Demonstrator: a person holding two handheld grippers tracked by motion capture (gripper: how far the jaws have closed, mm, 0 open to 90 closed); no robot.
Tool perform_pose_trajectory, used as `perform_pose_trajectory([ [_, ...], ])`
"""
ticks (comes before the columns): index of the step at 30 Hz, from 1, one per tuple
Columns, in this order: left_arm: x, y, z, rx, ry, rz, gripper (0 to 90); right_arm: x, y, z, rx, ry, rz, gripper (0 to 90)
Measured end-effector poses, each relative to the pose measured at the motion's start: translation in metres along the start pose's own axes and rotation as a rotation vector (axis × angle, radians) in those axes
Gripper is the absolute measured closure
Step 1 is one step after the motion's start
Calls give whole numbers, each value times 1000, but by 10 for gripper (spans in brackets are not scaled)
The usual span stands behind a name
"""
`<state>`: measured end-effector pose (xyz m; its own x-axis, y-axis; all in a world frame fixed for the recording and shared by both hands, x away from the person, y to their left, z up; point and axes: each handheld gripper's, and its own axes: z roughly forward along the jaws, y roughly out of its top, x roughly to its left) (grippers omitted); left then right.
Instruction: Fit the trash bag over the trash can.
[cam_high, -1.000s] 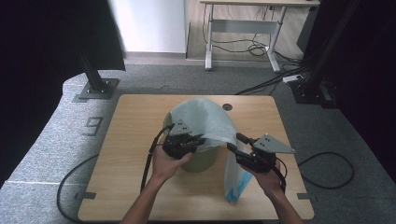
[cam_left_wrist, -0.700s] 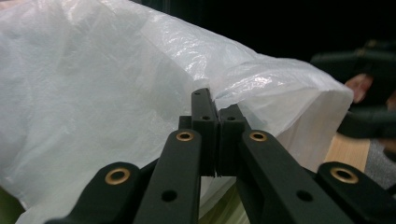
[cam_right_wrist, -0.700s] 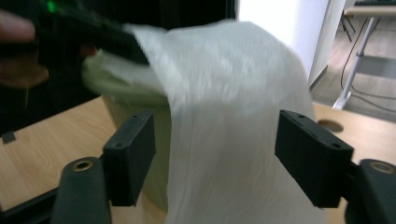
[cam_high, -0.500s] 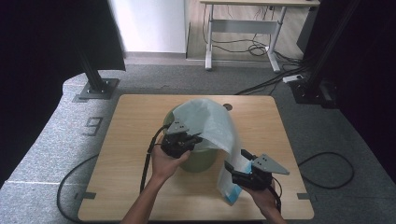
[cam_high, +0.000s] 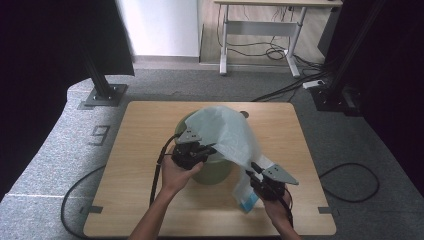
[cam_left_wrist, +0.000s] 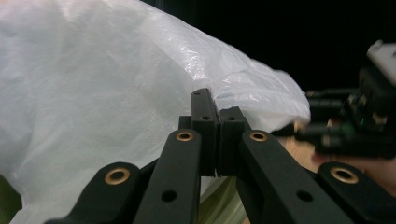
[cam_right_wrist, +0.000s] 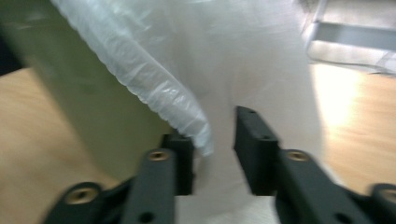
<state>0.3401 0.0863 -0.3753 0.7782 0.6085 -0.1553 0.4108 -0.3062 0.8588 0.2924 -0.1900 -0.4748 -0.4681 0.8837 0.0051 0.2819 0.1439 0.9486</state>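
Item: translucent white plastic bag (cam_high: 227, 132), draped over a green bin (cam_high: 216, 169) that stands near the middle of a wooden table (cam_high: 140, 150); the film covers the bin's top and hangs down its side toward the person's right. Left gripper (cam_high: 196, 150): held at the bin's near-left rim, jaws pressed together with an edge of the bag pinched between their tips; in the left gripper view the film (cam_left_wrist: 93, 93) billows up and away from the closed tips, spreading above and to the left of them, with a sliver of green bin (cam_left_wrist: 219, 200) visible below the jaws. Right gripper (cam_high: 260, 177): low at the bin's right side, close to the tabletop, where the bag's hanging tail ends. Its jaws have just been closing and now stand narrowly apart; in the right gripper view a rolled hem of the bag (cam_right_wrist: 187, 121) comes down between them, ending just beside the left-hand jaw, while looser film lies behind both. Whether the pads already press on the film cannot be told; a gap shows between the hem and the right-hand jaw. The bin wall (cam_right_wrist: 93, 121) rises to the left of that gripper's jaws, bare tabletop (cam_right_wrist: 355, 102) to their right. A small blue-and-white thing (cam_high: 248, 204) lies on the table just below the right gripper.
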Motion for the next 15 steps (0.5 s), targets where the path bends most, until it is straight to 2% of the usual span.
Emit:
perform_pose_trajectory([
  [1, 0, 0, 0, 1, -4, 1, 877, -3, 2, -3, -9, -10, -5, 802],
  [2, -1, -1, 1, -1, -12, 0, 876, -10, 11, -13, -49, -37, -21, 859],
  [3, -1, 0, 1, -6, -23, -2, 877, -13, 15, -17, -64, -45, -24, 877],
  [9, -3, 2, 2, -18, -91, -10, 870, -19, 54, -43, -163, -66, -85, 884],
  [10, -3, 2, 2, -18, -91, -10, 869, -19, 54, -43, -163, -66, -85, 884],
  [11, -4, 2, 2, -18, -110, -9, 866, -18, 68, -50, -202, -71, -109, 884],
  [15, -5, 1, 1, -20, -119, -10, 857, -14, 82, -56, -239, -74, -135, 884],
])
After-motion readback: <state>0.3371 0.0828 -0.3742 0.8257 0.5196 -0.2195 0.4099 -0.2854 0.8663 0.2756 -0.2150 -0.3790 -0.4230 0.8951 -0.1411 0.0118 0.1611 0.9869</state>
